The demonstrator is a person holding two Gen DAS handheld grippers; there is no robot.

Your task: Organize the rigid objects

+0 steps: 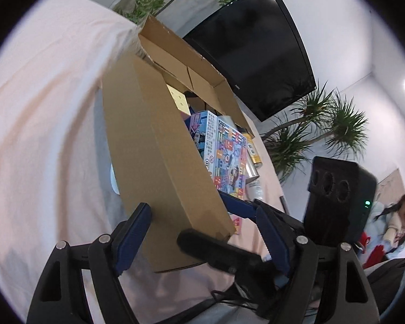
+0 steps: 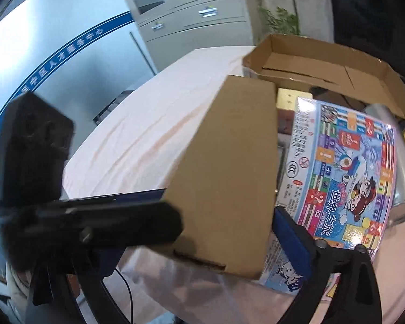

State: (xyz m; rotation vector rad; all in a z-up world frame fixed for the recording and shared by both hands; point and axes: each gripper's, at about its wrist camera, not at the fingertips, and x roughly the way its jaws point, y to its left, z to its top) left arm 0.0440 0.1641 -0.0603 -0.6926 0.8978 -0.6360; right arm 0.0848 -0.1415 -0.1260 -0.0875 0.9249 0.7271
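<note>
An open cardboard box point(image 1: 154, 145) stands on a table under a pale pink cloth point(image 1: 40, 108). A colourful board-game box point(image 1: 226, 154) stands tilted in it; it also shows in the right wrist view point(image 2: 345, 172). My left gripper point(image 1: 202, 229) is open, its blue-padded fingers point(image 1: 133, 232) either side of the box's near wall. My right gripper point(image 2: 224, 216) is open around the same near wall point(image 2: 229, 167), one blue pad point(image 2: 294, 240) inside by the game box. The right gripper's finger point(image 1: 216, 251) crosses the left wrist view.
A yellow can point(image 1: 253, 151) and a white bottle point(image 1: 255, 189) lie beyond the box. A metal bowl point(image 2: 403, 178) sits at its right. A black monitor point(image 1: 256, 48), potted plants point(image 1: 318, 132), a grey cabinet point(image 2: 191, 19) and a person point(image 1: 397, 221) are around.
</note>
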